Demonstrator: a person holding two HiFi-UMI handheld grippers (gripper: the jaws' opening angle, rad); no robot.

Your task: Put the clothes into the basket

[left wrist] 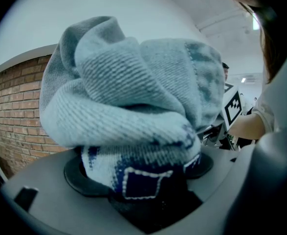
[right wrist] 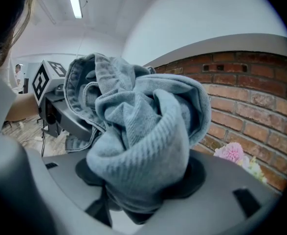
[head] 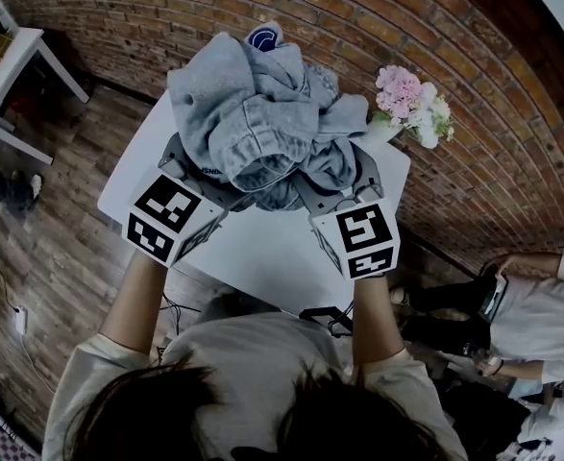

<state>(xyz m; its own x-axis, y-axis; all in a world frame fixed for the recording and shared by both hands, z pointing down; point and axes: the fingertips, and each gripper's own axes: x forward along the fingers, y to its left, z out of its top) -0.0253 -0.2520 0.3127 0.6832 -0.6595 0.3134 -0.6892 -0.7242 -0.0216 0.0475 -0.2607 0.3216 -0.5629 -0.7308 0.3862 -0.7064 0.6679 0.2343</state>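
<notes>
While the left gripper [head: 190, 176] and the right gripper [head: 351, 188] are clamping the clothes [head: 262, 113], underneath: a white counter [head: 262, 253] is lying below both pairs of jaws, bare on the near side of the load.
Beyond the jaws: a brick wall [head: 262, 8] is running behind the counter's far edge.
Outside the right jaws: pink and white flowers [head: 411, 99] are standing at the counter's corner, close beside the bundle's edge; whether they are touching it cannot be told.
Outside the left jaws: a wooden floor [head: 51, 229] is showing past the counter's edge, and a white side table [head: 3, 65] is standing well apart.
Behind the right jaws: a person [head: 541, 315] in a pale shirt is sitting off to that side.
In the way: the bundle is covering the tips of both jaws from above and is filling the middle of each gripper view.
Clothes: a crumpled grey heap is bridging the two pairs of jaws and piling up over them; whether its underside is clearing the counter cannot be told.
Left jaws: they are standing well apart, with the pads pressing on a thick fold of pale grey knit. The fold is bearing a navy patch [left wrist: 141, 182] with a stitched outline.
Right jaws: they are standing about half apart, pinching a rolled fold of grey ribbed cloth that is bulging above the pads.
</notes>
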